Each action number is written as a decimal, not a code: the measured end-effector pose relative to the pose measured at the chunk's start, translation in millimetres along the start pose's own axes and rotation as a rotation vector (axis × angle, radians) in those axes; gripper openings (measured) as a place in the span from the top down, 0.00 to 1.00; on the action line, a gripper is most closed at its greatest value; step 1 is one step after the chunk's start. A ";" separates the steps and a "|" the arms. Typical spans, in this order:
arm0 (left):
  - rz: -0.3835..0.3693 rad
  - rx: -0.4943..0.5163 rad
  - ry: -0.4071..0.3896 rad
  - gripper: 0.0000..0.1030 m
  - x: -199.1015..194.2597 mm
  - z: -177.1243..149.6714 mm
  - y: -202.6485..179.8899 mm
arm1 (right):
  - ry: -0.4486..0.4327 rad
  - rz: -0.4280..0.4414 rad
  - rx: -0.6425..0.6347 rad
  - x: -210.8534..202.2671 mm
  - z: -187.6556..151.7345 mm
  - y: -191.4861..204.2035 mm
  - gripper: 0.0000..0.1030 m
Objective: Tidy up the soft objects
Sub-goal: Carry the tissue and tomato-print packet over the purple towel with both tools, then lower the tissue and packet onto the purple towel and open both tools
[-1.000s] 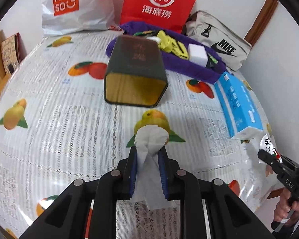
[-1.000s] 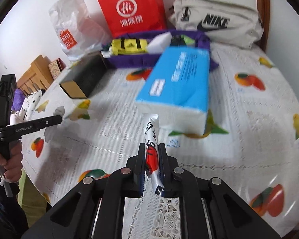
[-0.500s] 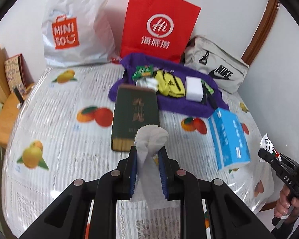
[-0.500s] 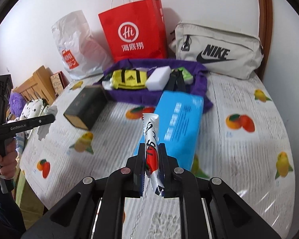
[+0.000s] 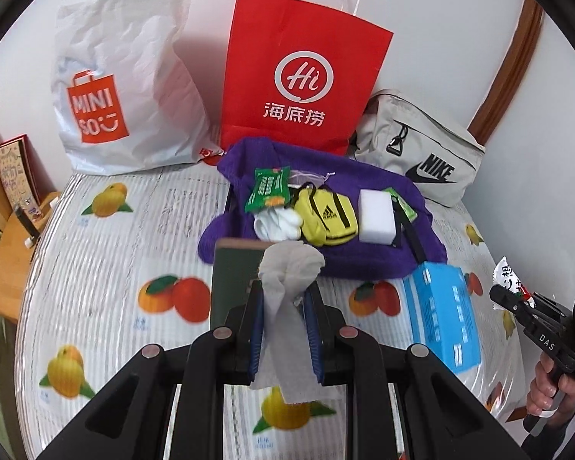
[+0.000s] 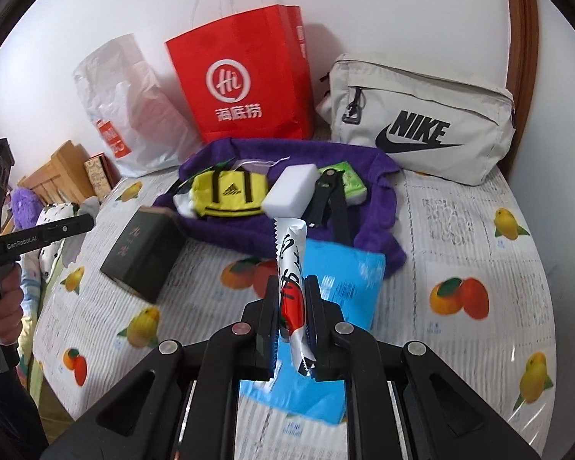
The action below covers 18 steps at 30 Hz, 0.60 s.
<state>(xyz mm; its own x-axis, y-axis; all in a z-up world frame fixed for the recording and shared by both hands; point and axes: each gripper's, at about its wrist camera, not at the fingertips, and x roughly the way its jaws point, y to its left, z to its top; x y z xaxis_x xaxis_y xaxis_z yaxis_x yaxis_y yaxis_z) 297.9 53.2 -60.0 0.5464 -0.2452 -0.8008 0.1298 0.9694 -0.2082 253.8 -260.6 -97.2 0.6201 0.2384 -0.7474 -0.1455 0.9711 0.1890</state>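
Fruit-print tablecloth [image 5: 96, 268] already bears a purple towel [image 5: 364, 264] heaped with soft items, while the left gripper [image 5: 283, 299] pinches a crumpled tissue [image 5: 287, 268] and the right gripper [image 6: 292, 303] clamps what looks like a snack sachet [image 6: 289, 253], both aloft, unplaced.

Surface: table under a clear-plastic-covered white lace cloth printed with oranges and lemons [image 5: 96, 268]. Directly on it: crumpled purple towel [image 5: 368, 260], dark green rectangular box [image 6: 142, 253], blue plastic tissue pack [image 5: 444, 318]. Along the wall: white plastic shopping bag [image 5: 134, 88], red paper carrier bag [image 5: 299, 76], beige fabric pouch [image 6: 421, 122]
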 end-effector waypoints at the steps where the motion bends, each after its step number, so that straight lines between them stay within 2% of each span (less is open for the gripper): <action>1: -0.003 -0.002 0.003 0.81 4.6 5.0 -0.2 | 0.004 0.001 0.004 3.2 4.3 -2.2 0.88; 18: -0.026 0.017 0.083 0.81 90.9 81.3 -6.5 | 0.069 -0.006 0.031 81.8 71.2 -26.1 0.87</action>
<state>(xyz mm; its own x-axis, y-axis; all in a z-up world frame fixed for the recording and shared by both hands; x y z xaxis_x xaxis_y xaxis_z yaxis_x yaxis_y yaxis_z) 414.0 25.4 -85.8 0.4721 -0.2698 -0.8392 0.1580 0.9625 -0.2206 363.2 -267.1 -117.9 0.5665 0.2337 -0.7903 -0.1177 0.9721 0.2031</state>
